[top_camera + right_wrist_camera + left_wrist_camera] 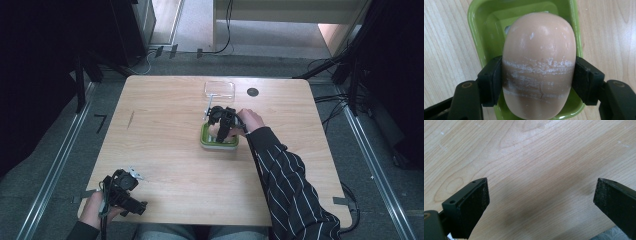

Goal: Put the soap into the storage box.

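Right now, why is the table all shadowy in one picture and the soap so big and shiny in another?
Left gripper view: the open fingers cast soft, blurry shadows on the table. Right gripper view: the soap sits very close to the camera, sharp, with small glints; the green dish shines too. High view: bright table, dark surroundings.

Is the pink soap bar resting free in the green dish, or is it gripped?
Gripped. The right claw is shut on the soap bar, both pads pressing its sides, over the green dish. Whether it touches the dish bottom, cannot tell.

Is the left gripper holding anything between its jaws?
No, the left gripper has its jaws spread wide over bare wooden table.
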`<action>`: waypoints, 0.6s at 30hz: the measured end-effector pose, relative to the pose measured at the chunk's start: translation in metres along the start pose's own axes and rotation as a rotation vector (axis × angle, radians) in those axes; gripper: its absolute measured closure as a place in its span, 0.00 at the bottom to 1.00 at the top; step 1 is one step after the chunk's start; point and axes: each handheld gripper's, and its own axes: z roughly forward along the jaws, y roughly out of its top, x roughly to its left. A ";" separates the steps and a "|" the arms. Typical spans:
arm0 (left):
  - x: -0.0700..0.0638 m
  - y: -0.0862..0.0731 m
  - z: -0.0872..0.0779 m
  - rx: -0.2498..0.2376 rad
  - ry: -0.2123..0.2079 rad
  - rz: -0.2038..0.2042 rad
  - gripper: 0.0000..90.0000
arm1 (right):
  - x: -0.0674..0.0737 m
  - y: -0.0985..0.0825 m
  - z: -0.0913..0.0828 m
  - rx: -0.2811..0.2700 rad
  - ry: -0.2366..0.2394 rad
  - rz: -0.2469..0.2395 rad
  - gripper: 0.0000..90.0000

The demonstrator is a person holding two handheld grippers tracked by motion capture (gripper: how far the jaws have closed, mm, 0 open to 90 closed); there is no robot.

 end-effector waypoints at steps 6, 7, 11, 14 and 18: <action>0.000 0.000 0.000 -0.002 0.000 -0.001 0.01 | -0.001 -0.001 0.002 -0.009 0.004 0.005 0.37; 0.000 0.000 0.000 -0.002 0.001 -0.001 0.01 | 0.000 0.000 0.003 -0.008 0.003 0.002 0.37; 0.000 0.000 0.000 -0.003 0.001 0.000 0.01 | 0.000 0.000 0.007 0.002 -0.006 -0.011 0.37; 0.000 0.000 0.000 -0.006 0.002 0.001 0.01 | 0.000 0.000 0.007 0.001 -0.007 -0.009 0.37; 0.000 0.000 0.000 -0.005 0.002 0.002 0.01 | 0.002 0.000 0.007 0.002 -0.007 -0.001 0.37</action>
